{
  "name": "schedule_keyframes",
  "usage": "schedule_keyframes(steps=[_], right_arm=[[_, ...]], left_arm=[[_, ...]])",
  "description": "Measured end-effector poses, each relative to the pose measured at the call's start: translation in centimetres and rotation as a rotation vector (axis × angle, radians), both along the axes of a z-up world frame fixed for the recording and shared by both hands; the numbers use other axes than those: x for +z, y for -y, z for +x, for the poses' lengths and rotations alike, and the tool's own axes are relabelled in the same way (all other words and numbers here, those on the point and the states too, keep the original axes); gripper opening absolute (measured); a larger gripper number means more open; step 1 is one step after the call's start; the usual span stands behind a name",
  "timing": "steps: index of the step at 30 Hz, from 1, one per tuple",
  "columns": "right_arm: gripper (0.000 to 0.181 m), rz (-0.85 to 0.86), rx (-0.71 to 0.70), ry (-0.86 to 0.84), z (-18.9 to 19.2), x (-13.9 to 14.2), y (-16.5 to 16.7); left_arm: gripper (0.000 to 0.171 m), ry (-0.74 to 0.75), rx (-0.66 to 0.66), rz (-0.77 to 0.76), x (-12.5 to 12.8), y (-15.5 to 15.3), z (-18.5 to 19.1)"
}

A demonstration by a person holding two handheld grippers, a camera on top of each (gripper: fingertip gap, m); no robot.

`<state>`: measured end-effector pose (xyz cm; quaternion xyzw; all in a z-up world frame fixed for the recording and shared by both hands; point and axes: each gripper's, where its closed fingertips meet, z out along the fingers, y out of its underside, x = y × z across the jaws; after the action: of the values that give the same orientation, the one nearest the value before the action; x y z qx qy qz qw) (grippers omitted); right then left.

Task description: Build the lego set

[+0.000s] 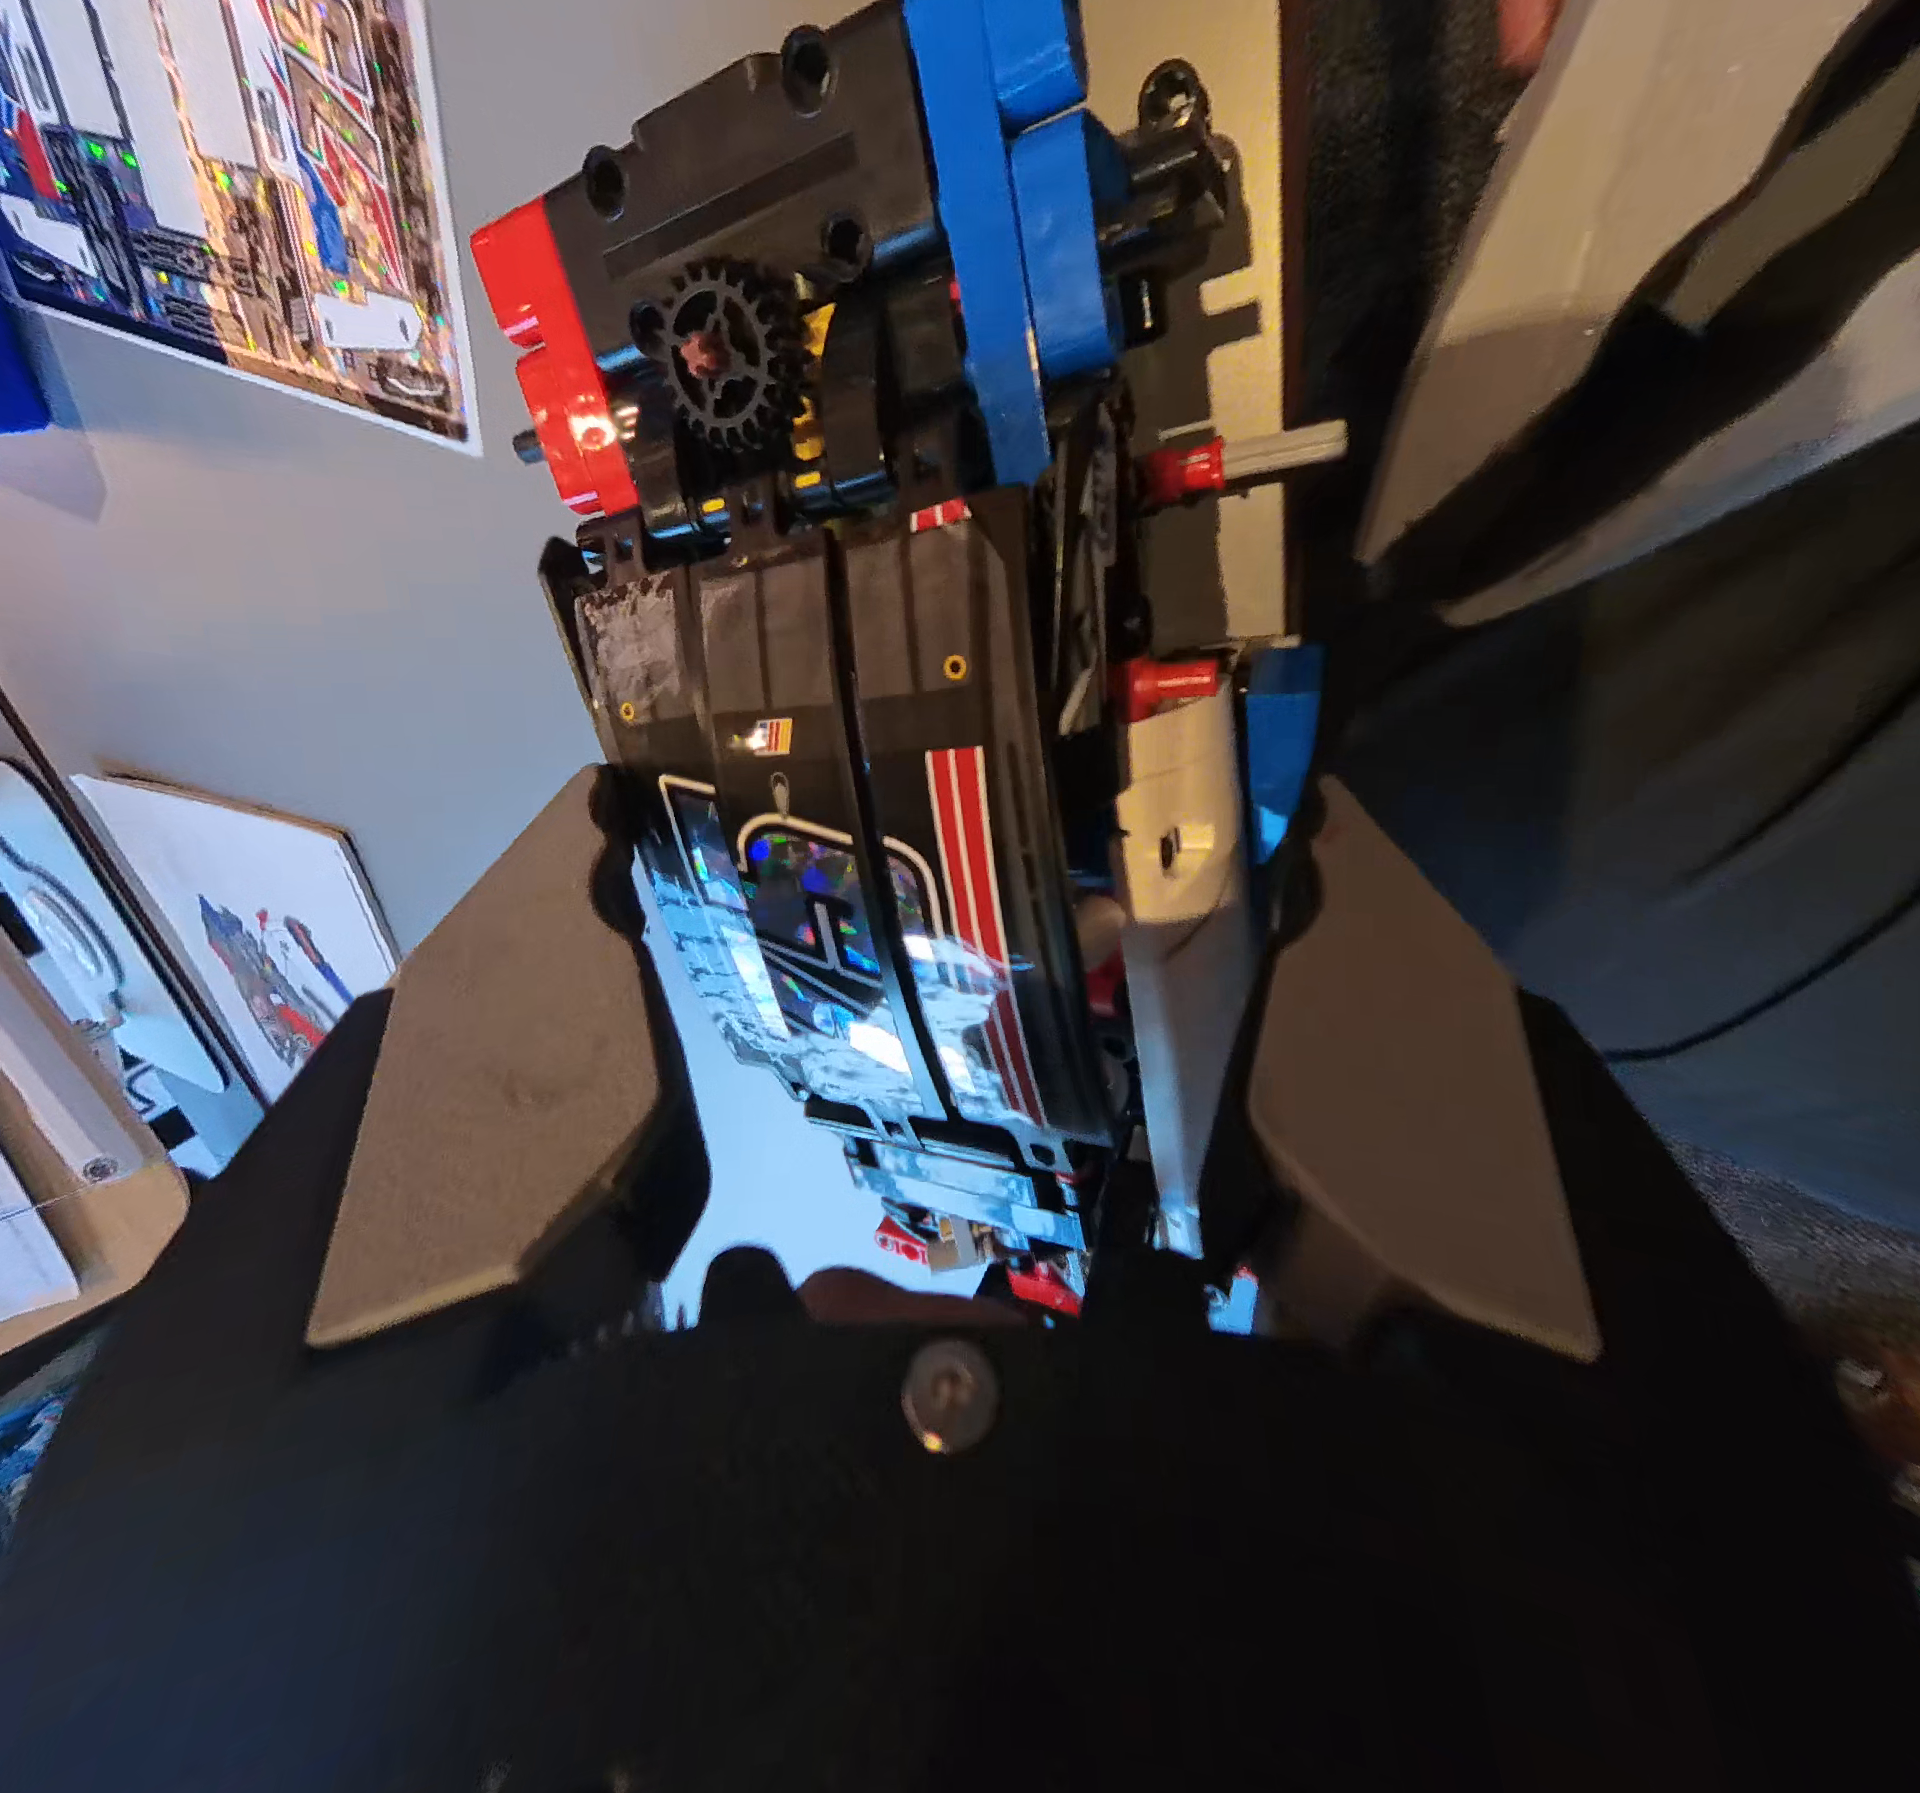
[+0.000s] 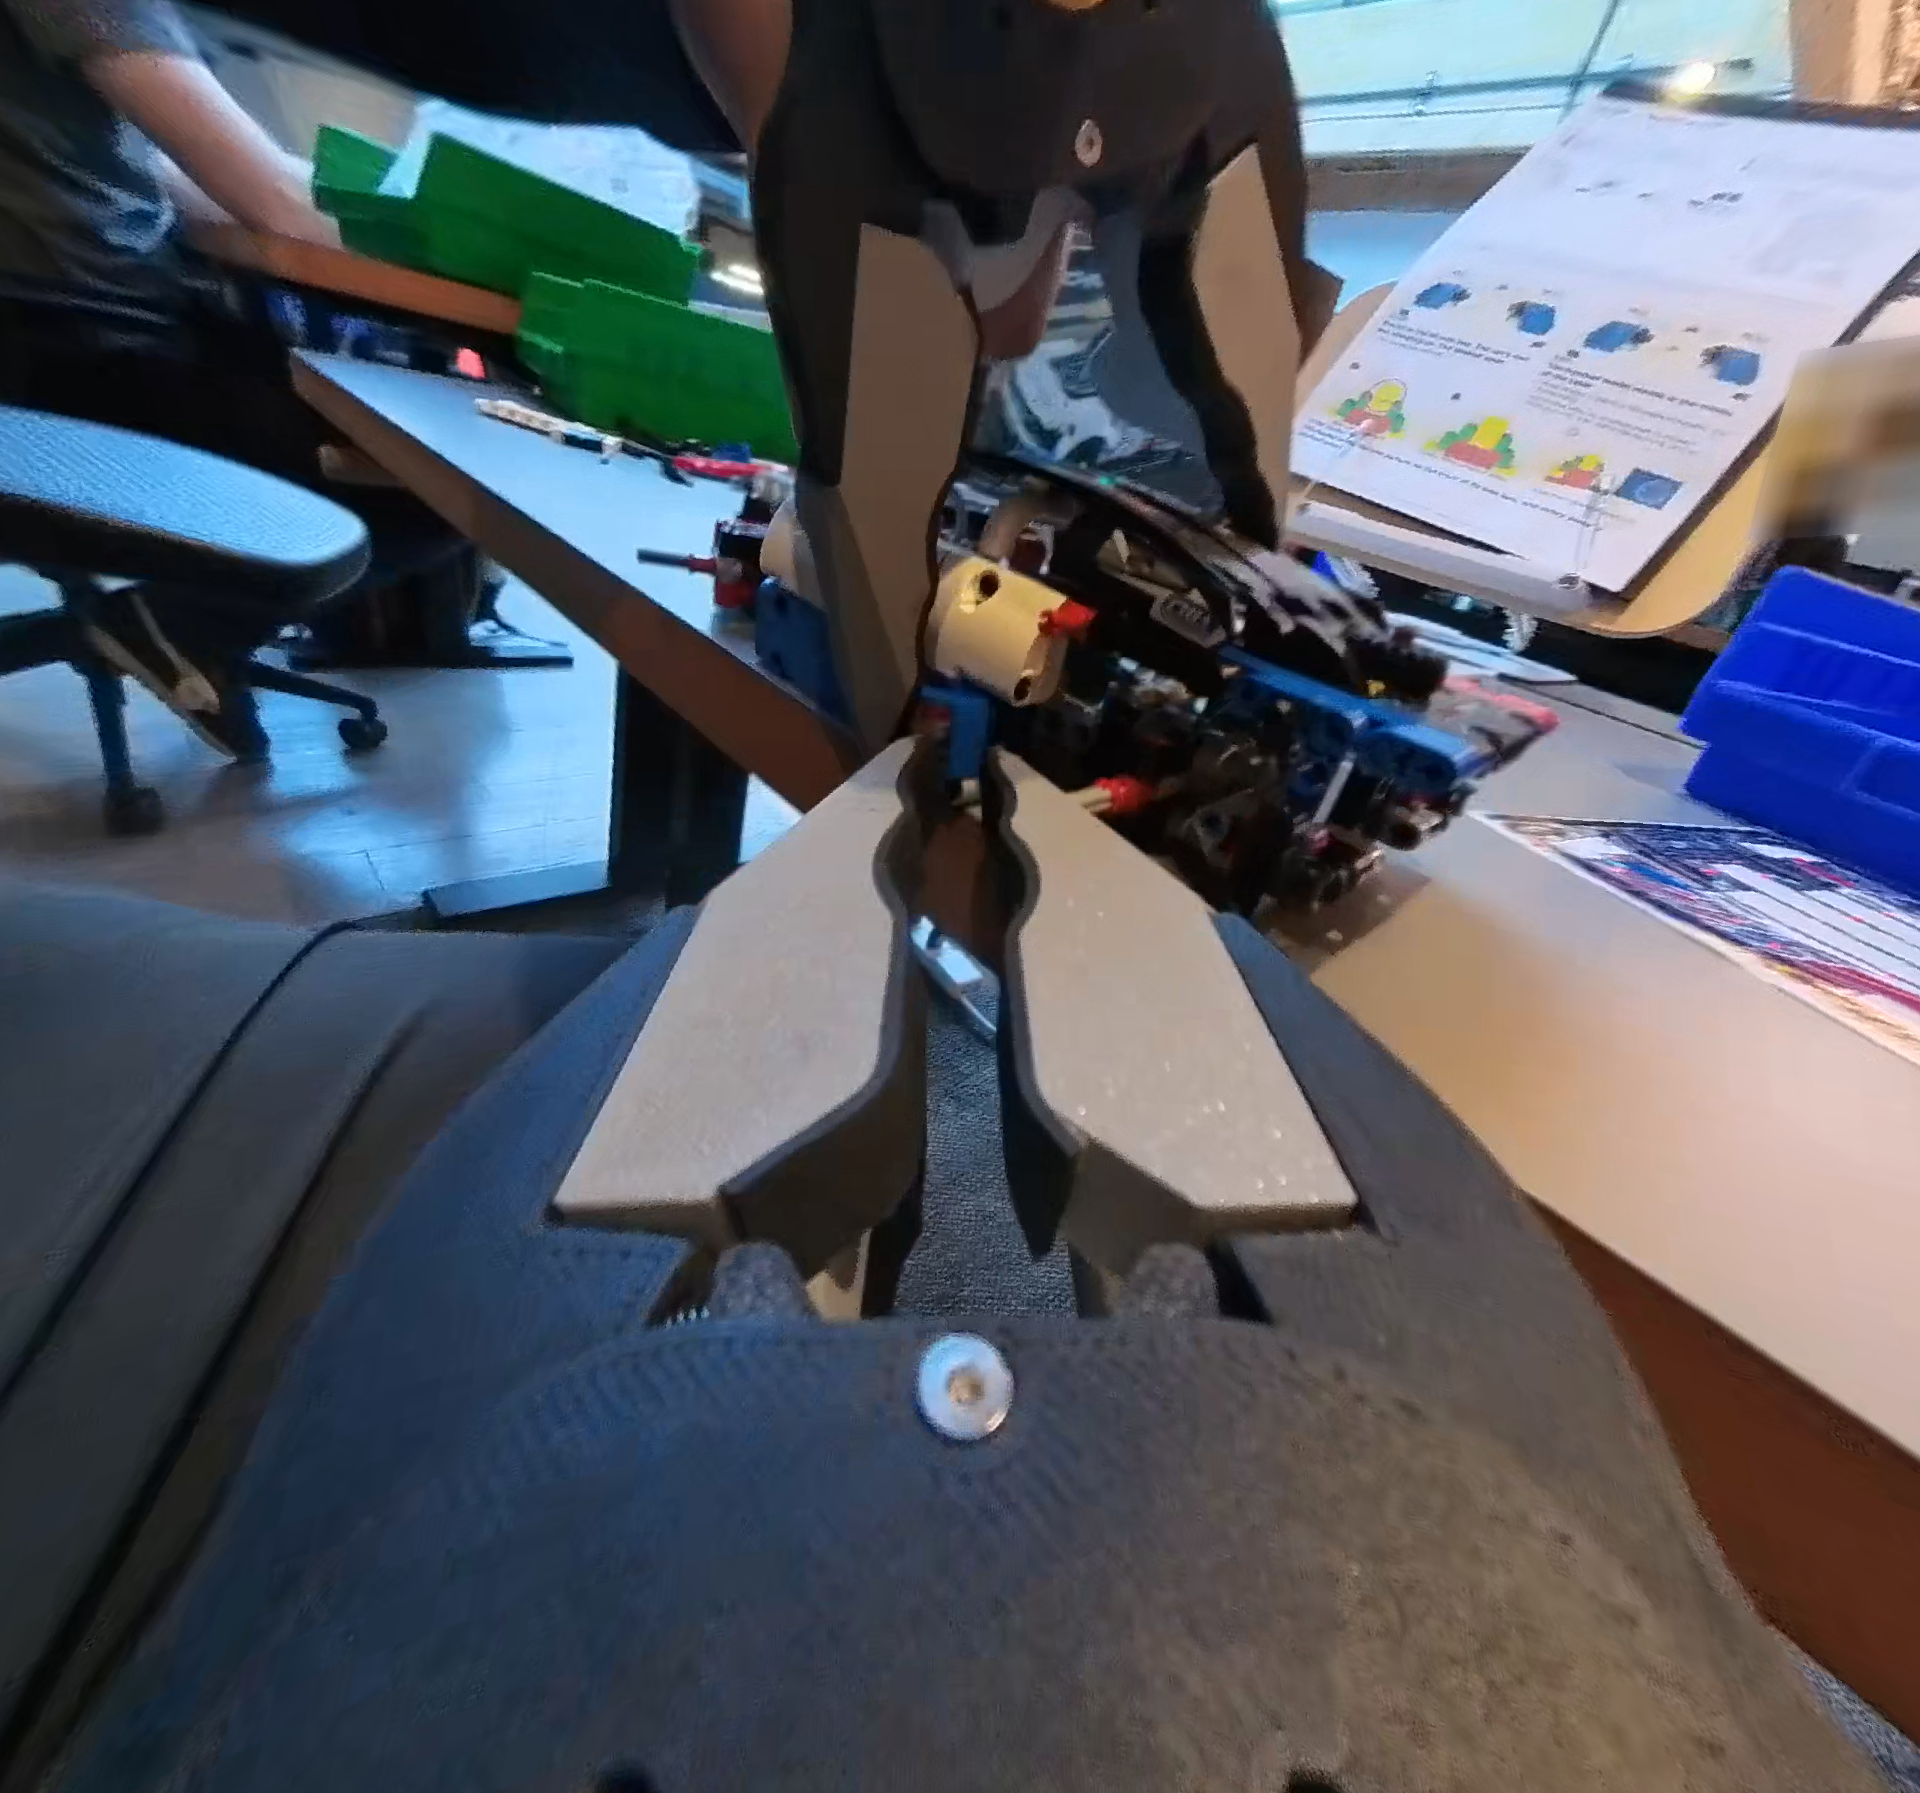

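The left wrist view is showing the left gripper (image 1: 940, 912) clamping its two fingers on the sides of the lego car (image 1: 831, 600), a long black model with red stripes and shiny stickers. It is probably gripping the model's body like this to steady it while the other tool works at one end. From the right wrist view, the car is resting with its far end on the grey table (image 2: 1558, 1068), its near end reaching out past the edge.

The right gripper (image 2: 951, 787) is pinching its fingers nearly together on a small blue piece (image 2: 961, 720) at the car's near end, just below a cream cylinder (image 2: 997, 626). This narrow hold looks suited to pressing or seating a small part, though whether the piece is already attached cannot be told.

Counting what is showing on the model in the left wrist view: one black gear (image 1: 727, 351), two thick blue beams (image 1: 1013, 216) side by side, two red pins (image 1: 1174, 580) on the right flank, and one grey axle (image 1: 1288, 444) sticking out.

Around the work, one instruction booklet (image 2: 1621, 330) is leaning on a stand, placed for easy reading. Two blue bins (image 2: 1818, 683) are standing to the right. One sticker sheet (image 1: 239, 133) is lying flat nearby.
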<state>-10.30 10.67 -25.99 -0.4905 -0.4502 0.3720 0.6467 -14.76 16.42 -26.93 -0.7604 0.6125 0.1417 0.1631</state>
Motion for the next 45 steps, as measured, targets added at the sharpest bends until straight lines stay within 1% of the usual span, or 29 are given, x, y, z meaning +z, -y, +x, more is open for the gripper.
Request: schedule_keyframes(steps=[5, 8, 11, 14, 18, 20, 26, 32, 37, 41, 45], right_arm=[[0.009, -0.013, 0.052, 0.034, -0.5, -1.7, -0.5], [0.012, -0.051, 0.1, -0.01, -0.7, -1.5, -0.5], [0.014, -0.066, 0.13, -0.02, -1.4, -1.8, 0.0], [0.011, -0.076, 0.122, -0.033, -2.1, -1.6, 0.4], [0.007, -0.061, 0.078, -0.108, -1.8, -0.1, 0.5], [0.008, -0.078, 0.044, -0.134, -1.8, 0.4, 0.1], [0.004, 0.031, -0.078, -0.071, -2.5, -0.1, -0.2], [0.003, -0.01, -0.08, -0.039, -2.5, -0.8, -0.5], [0.006, -0.013, -0.091, -0.006, -2.7, -1.1, -0.7], [0.007, 0.031, -0.127, 0.01, -2.8, -0.9, -0.6], [0.007, 0.053, -0.109, -0.045, -2.7, 0.4, 0.0]], left_arm=[[0.122, -0.048, 0.0, -0.014, 0.0, 0.3, -0.8], [0.12, -0.071, 0.011, -0.033, 0.1, 0.2, -0.8], [0.118, -0.062, 0.03, -0.065, 0.3, 0.1, -0.6], [0.118, -0.072, 0.023, -0.071, 0.3, 0.1, -0.7], [0.121, -0.11, 0.007, -0.03, 0.1, -0.1, -0.9], [0.121, -0.105, 0.005, -0.021, 0.1, -0.1, -0.8], [0.12, -0.082, 0.009, -0.016, 0.1, 0.1, -0.9], [0.121, -0.075, 0.015, -0.014, 0.1, 0.2, -1.0], [0.121, -0.052, 0.019, -0.023, 0.1, 0.2, -0.9], [0.121, -0.065, 0.018, -0.024, 0.1, 0.2, -1.1], [0.122, -0.065, 0.013, -0.025, 0.1, 0.2, -1.1]])
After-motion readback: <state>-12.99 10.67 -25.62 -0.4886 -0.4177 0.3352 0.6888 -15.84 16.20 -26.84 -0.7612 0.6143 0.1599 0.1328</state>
